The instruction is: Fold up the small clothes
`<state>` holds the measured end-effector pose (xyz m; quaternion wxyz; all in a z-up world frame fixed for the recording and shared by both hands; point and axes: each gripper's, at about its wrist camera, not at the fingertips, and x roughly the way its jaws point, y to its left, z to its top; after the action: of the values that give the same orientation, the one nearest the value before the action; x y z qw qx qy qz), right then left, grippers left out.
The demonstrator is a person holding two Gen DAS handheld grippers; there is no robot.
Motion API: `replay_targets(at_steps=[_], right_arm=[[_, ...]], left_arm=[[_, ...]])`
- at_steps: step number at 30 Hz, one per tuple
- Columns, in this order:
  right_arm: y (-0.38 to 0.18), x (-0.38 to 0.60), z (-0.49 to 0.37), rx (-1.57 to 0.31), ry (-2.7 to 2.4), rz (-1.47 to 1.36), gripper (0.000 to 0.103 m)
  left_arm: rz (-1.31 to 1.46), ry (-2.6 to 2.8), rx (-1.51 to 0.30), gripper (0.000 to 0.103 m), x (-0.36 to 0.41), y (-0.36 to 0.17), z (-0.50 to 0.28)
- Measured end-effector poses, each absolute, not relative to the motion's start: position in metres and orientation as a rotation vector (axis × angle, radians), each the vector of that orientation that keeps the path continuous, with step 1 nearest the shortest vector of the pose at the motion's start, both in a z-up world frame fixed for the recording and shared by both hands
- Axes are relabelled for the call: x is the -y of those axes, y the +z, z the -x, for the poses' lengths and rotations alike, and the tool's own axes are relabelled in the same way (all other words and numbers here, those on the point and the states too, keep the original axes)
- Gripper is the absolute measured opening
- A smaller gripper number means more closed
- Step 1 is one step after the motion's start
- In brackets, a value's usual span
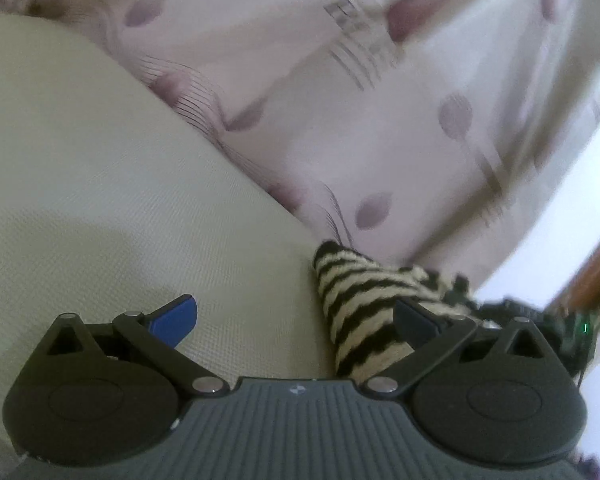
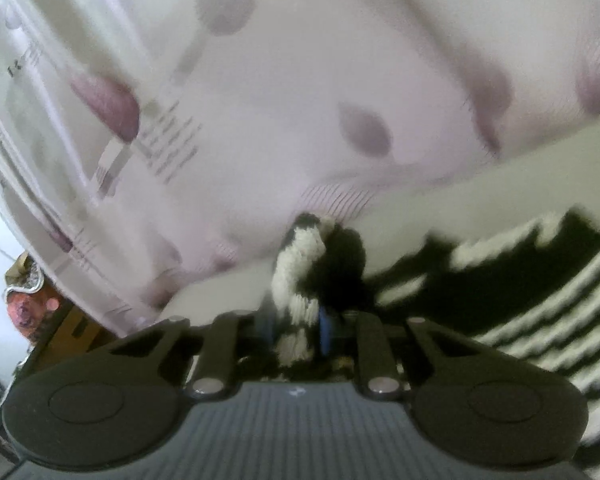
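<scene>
Between the right tongs [image 2: 300,320], at about 6 o'clock in the right wrist view, a bunched edge of the striped knit [image 2: 296,272] stands pinched: the blue pads have closed tight on a black-and-cream fold of it, and the rest of the garment trails off toward 3 o'clock, blurred, over the beige cloth [image 2: 460,184] it lies on. In the left wrist view the same knit shows as a striped tongue running from 5 o'clock up toward the centre, and the left tongs [image 1: 296,320] stand spread as wide as they go, with one blue finger [image 1: 176,320] over bare beige cloth at 7 o'clock and the dark finger lying against the knit at 5 o'clock, gripping nothing. Beyond the beige cloth, a pale sheet [image 1: 340,120] with mauve leaf prints fills the far half of both views; whether it is a bed I cannot tell. My reading is that a fold is being set up, with one corner taken and the second not yet. The next move calls for the left tongs to settle on a matching edge and close, so both ends lift evenly; if only one side is carried, the soft knit will likely sag and twist.
</scene>
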<state>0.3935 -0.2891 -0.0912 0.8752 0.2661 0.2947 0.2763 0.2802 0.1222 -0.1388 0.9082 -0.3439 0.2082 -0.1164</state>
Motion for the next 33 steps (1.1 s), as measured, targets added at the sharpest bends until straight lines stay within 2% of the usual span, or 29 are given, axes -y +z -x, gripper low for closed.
replay_targets(at_steps=[9,11,18,20,21,22,24,31,32,33], right_arm=[[-0.094,0.380,-0.405,-0.570,0.431,-0.554,0.018],[-0.101,0.401,-0.406,-0.563,0.389,-0.572,0.009],[-0.119,0.451,-0.402,-0.556,0.472,-0.774,0.011],[-0.122,0.438,-0.395,-0.597,0.529,-0.767,0.024],[-0.124,0.430,-0.392,-0.617,0.539,-0.744,0.041],[-0.128,0.422,-0.391,-0.638,0.572,-0.738,0.064],[-0.136,0.407,-0.391,-0.675,0.577,-0.731,0.092],[-0.152,0.367,-0.406,-0.734,0.532,-0.656,0.093],[-0.150,0.361,-0.405,-0.728,0.531,-0.624,0.092],[-0.147,0.355,-0.405,-0.722,0.531,-0.582,0.086]], left_arm=[[0.706,-0.353,-0.482,0.103,-0.071,-0.139,-0.294],[0.691,-0.364,-0.486,0.103,-0.061,-0.138,-0.298],[0.570,-0.396,-0.483,0.103,-0.025,-0.135,-0.310],[0.563,-0.406,-0.477,0.103,-0.020,-0.140,-0.310],[0.566,-0.410,-0.476,0.103,-0.019,-0.143,-0.309],[0.573,-0.416,-0.477,0.103,-0.018,-0.147,-0.309],[0.584,-0.439,-0.480,0.103,-0.016,-0.152,-0.310],[0.534,-0.484,-0.453,0.103,-0.011,-0.151,-0.304],[0.527,-0.488,-0.452,0.103,-0.010,-0.151,-0.303],[0.524,-0.489,-0.452,0.103,-0.009,-0.151,-0.303]])
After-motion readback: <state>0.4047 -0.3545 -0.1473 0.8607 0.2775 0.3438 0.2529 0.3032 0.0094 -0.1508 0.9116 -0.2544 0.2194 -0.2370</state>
